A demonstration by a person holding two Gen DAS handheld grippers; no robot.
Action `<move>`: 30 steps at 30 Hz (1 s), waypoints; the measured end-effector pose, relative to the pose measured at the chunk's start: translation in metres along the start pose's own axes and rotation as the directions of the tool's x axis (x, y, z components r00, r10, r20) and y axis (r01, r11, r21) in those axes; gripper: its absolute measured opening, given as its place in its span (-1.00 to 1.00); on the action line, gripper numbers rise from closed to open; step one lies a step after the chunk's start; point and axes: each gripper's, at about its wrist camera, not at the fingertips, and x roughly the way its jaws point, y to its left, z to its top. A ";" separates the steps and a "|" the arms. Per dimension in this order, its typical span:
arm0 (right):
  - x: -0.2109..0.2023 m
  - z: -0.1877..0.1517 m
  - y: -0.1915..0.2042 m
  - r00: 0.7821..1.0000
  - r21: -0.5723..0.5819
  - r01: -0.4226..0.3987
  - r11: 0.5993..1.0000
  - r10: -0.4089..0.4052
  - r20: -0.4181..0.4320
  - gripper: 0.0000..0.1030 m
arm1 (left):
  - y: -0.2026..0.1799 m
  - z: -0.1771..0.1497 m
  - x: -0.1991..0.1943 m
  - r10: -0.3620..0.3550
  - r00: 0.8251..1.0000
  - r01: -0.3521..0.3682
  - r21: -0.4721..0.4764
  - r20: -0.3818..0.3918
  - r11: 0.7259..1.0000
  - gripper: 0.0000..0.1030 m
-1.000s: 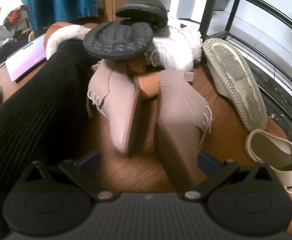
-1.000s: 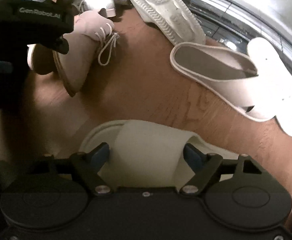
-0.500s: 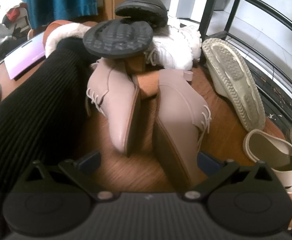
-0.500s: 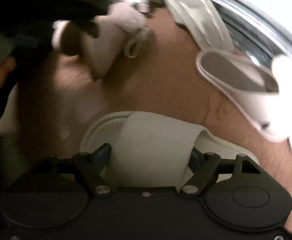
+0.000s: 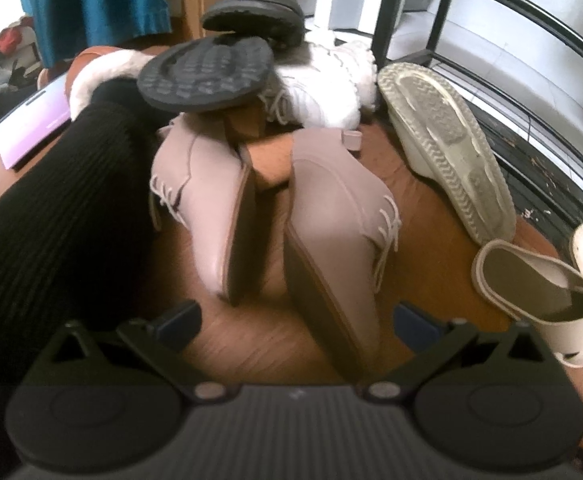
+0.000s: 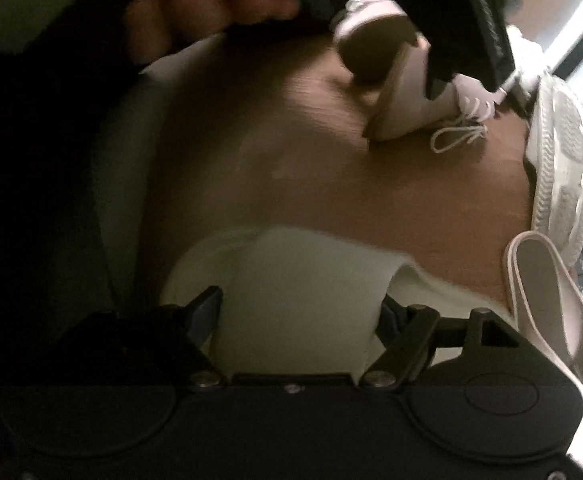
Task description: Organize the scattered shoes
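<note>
Since a second ago my right tool [image 6: 297, 312] has swung left with the pale cream rubber slide sandal [image 6: 303, 280]; the pink boot and white sole that sat top-left now sit top-right in its view, blurred. Left view barely changed.

Right tool clenched on the slide's strap, one finger each side, slide over the brown wooden worktop [image 6: 331, 176]. My left hand [image 6: 195, 12] shows dim at the top of the right view.

Left tool [image 5: 297, 318] released, fingers spread wide, low over the worktop. Toe of the right-hand pink lace-up heeled ankle boot [image 5: 339, 220] lies between the fingers, on its side, sole facing left; contact with the fingers can't be told. Its mate, the left-hand pink lace-up boot [image 5: 207, 200], lies just beside it, soles facing each other. Behind: two black rubber-soled shoes [image 5: 207, 76] stacked sole-out, white fluffy laced shoe [image 5: 323, 92], upturned white sneaker sole [image 5: 447, 140], beige open-back mule [image 5: 531, 292] near the right edge. Black ribbed sleeve [image 5: 51, 220] on the left.
</note>
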 end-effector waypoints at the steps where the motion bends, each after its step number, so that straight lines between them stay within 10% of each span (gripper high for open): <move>1: 0.002 0.003 0.000 1.000 -0.021 -0.001 1.000 0.001 0.003 0.50 | -0.001 0.000 0.001 0.000 1.000 0.000 0.004 -0.003 1.000 0.99; 7: 0.001 0.011 0.000 0.998 -0.158 -0.055 0.986 0.050 -0.033 0.53 | -0.002 -0.001 0.002 -0.002 1.000 0.002 0.003 -0.008 1.000 0.99; 12: 0.004 0.011 -0.008 0.999 -0.137 0.018 0.990 -0.023 -0.034 0.95 | -0.002 -0.001 0.003 -0.005 1.000 0.005 -0.001 -0.011 1.000 0.99; 19: -0.042 -0.003 -0.026 0.982 0.195 0.065 0.979 -0.097 0.160 1.00 | -0.003 -0.002 0.004 -0.013 1.000 0.013 -0.005 -0.017 1.000 0.99; 22: -0.055 -0.025 -0.041 0.956 0.563 0.064 0.824 -0.212 0.201 1.00 | -0.007 -0.003 0.004 -0.018 1.000 0.018 0.012 -0.017 1.000 0.99; 25: -0.051 -0.048 -0.046 0.957 0.730 -0.075 0.679 -0.157 0.244 1.00 | -0.011 -0.004 0.005 -0.018 1.000 0.018 0.031 -0.018 0.999 0.99; 27: -0.047 -0.050 -0.040 0.963 0.726 -0.120 0.677 -0.097 0.251 1.00 | -0.011 -0.004 0.005 -0.016 1.000 0.016 0.037 -0.018 0.999 0.99; 30: -0.041 -0.034 -0.017 0.978 0.581 -0.022 0.814 -0.103 0.181 1.00 | -0.011 -0.005 0.005 -0.016 1.000 0.017 0.035 -0.020 0.999 0.99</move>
